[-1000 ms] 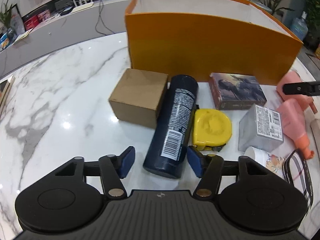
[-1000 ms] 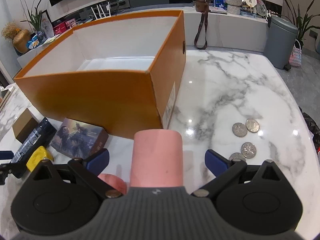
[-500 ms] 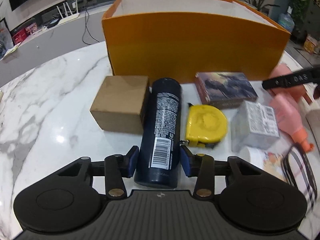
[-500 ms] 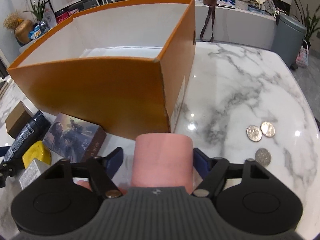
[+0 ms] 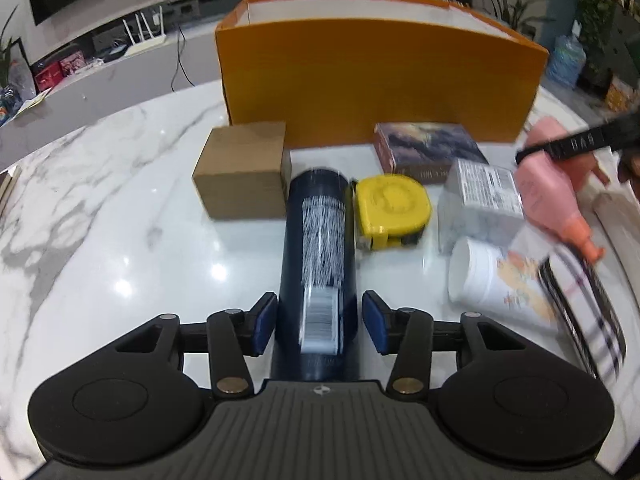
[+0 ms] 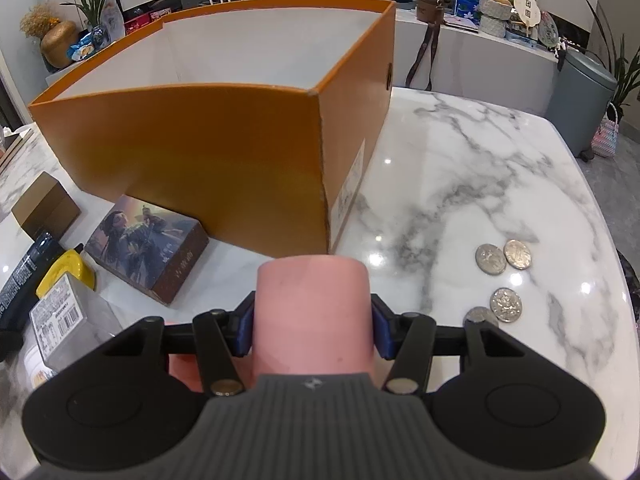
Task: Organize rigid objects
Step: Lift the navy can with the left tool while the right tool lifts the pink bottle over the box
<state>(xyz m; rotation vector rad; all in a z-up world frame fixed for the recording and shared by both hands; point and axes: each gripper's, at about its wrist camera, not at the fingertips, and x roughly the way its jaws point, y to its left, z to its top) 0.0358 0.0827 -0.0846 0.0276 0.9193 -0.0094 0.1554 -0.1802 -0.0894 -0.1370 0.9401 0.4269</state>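
Marble counter [image 5: 100,216], both tongs on long containers.
Right tongs [image 6: 312,326], just closing, clench pink bottle [image 6: 312,312]; left tongs [image 5: 319,322], loosened, straddle dark can [image 5: 320,248]; both point straight ahead.

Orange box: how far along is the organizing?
Done: nothing shows inside the orange box. In hand: the right claw has just closed on the pink bottle; the left claw, just reopening, straddles the dark can ungripped. Left: brown box, tape measure, picture box, grey pack, white jar.
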